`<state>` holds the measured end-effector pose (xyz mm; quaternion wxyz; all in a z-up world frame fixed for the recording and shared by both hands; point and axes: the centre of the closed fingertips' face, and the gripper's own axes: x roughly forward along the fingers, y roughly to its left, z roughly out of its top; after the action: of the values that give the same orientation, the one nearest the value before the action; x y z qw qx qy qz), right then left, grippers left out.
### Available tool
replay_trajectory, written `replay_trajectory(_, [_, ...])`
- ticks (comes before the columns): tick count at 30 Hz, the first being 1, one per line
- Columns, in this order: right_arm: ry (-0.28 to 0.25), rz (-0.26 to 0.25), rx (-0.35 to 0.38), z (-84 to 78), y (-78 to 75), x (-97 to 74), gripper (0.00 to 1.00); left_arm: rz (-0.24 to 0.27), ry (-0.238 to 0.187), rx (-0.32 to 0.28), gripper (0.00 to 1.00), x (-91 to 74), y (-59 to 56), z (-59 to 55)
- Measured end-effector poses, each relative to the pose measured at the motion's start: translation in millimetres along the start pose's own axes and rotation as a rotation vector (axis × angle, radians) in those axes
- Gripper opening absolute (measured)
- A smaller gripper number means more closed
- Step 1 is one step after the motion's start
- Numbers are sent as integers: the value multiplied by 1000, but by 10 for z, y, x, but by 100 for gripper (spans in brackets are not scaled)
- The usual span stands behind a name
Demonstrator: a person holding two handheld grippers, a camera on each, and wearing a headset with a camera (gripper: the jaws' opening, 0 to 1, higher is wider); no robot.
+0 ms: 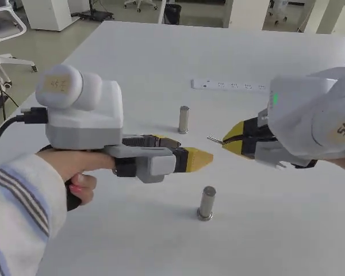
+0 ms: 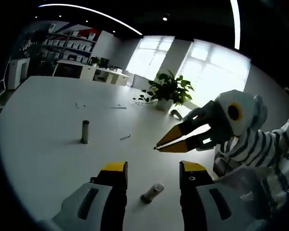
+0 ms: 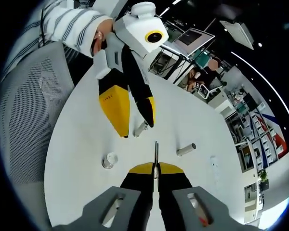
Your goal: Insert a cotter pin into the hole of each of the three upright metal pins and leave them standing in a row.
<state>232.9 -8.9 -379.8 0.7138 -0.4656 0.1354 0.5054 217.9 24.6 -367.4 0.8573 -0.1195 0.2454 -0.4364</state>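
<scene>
My right gripper (image 1: 230, 140) is shut on a thin cotter pin (image 1: 214, 139), whose end sticks out of the yellow tips (image 3: 155, 156). Facing it from the left, my left gripper (image 1: 204, 158) is open and holds nothing (image 2: 151, 168). One upright metal pin (image 1: 184, 119) stands beyond the two grippers, and another (image 1: 206, 202) stands nearer me. In the right gripper view a third metal pin (image 3: 140, 129) shows between the left gripper's spread jaws. The left gripper view has a metal pin (image 2: 152, 192) low between its jaws. The cotter pin's tip hangs a short way from the left gripper.
A white power strip (image 1: 230, 86) lies at the back of the white table (image 1: 132, 57). A loose cotter pin (image 2: 125, 137) lies on the table past the far metal pin. A potted plant (image 2: 166, 91) stands at the far edge. An office chair (image 1: 3, 34) is off to the left.
</scene>
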Motion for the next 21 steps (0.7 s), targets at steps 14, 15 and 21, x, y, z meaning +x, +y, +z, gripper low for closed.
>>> replay_trajectory(14, [-12,19,-23,98,118,1,0,-53,41,-16,21,136,-110,-26])
replay_trajectory(15, [-13,21,-26,104,125,-2,0,-53,40,-19,21,139,-110,-27])
replay_trajectory(21, [-18,24,-31,132,148,-15,0,-58,38,-42,12,160,-119,-21])
